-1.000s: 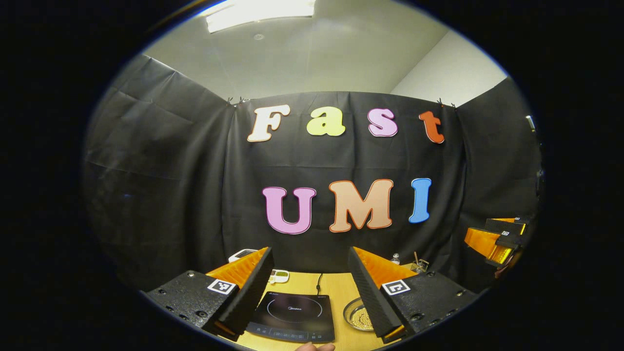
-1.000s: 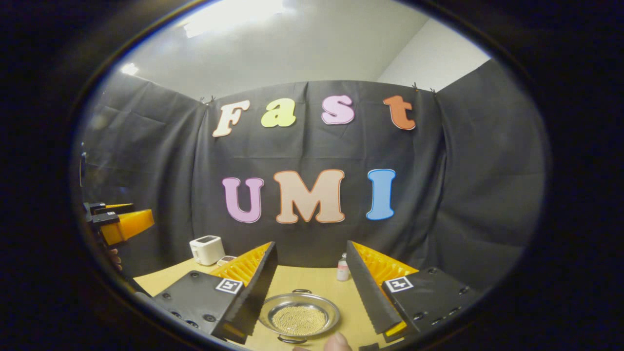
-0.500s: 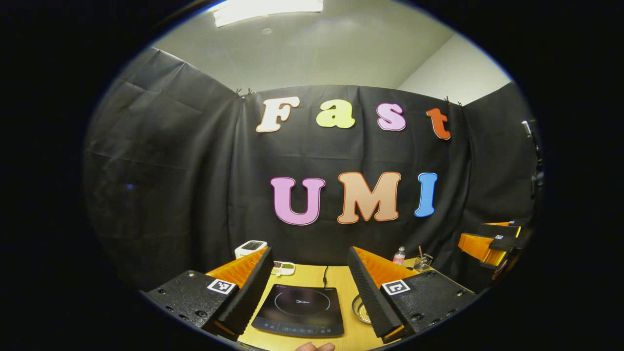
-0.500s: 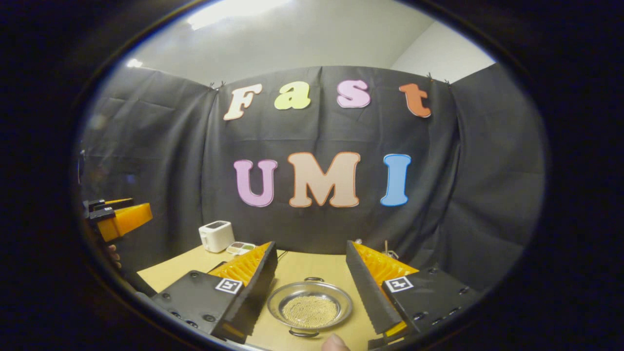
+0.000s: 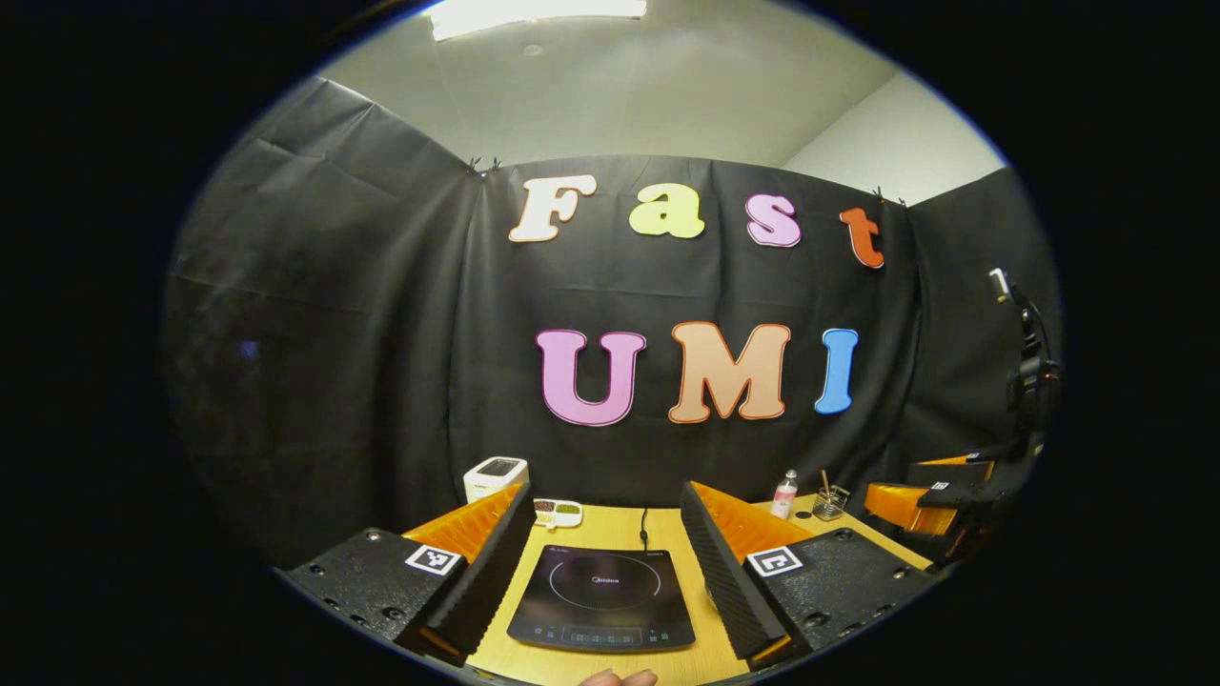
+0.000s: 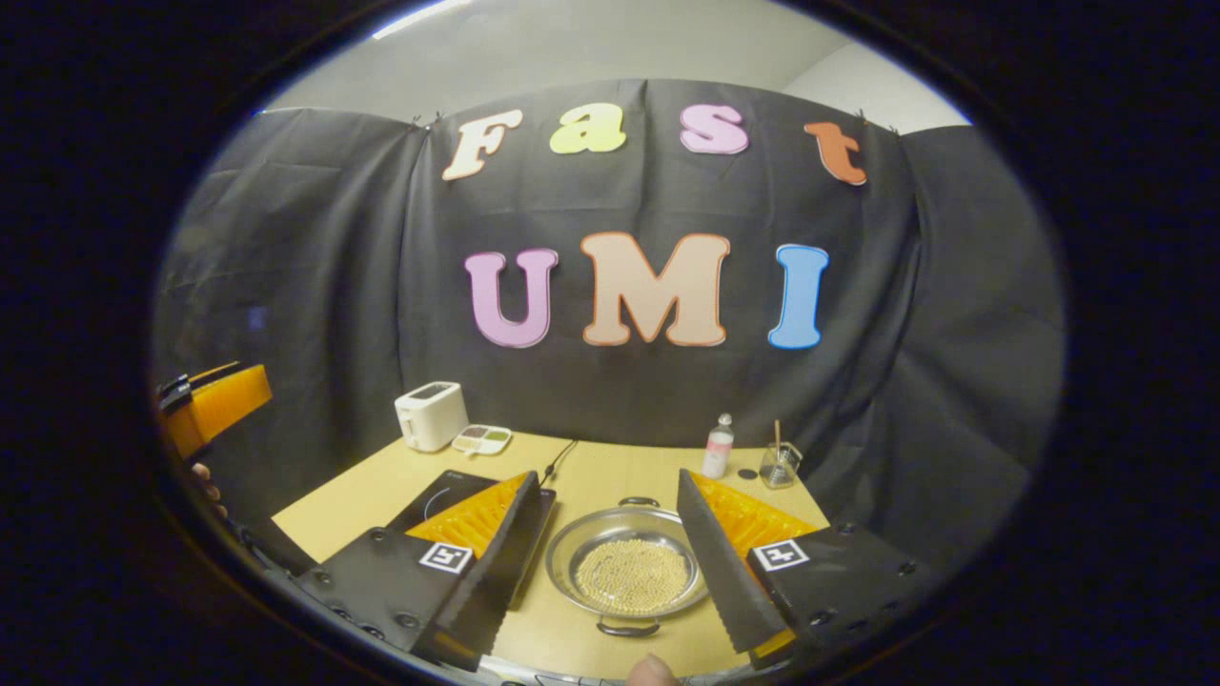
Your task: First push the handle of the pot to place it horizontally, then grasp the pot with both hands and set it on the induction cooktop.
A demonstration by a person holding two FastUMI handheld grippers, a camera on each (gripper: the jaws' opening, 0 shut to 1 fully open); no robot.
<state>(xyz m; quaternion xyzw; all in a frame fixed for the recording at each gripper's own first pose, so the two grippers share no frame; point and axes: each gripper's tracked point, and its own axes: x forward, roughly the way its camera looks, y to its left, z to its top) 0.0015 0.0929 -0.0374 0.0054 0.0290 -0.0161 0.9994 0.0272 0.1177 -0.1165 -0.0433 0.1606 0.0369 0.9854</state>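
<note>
The left claw [image 5: 605,562] and the right claw [image 6: 610,562] both gape wide and empty at their views' lower centre.

Cloth-walled recording booth [image 5: 315,314], office ceiling [image 5: 629,86]

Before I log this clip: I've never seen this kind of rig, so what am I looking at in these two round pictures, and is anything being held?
No robot here: a person carries a two-finger gripper in each hand, with a camera riding on each. The left gripper view looks past the open left gripper at the black cooktop on the wooden table. The right gripper view looks past the open right gripper at the metal pot of small beads, which sits beside the cooktop with handles at its near and far sides. At the back stand a white toaster, a small dish, a bottle and a glass. Nothing is held.
</note>
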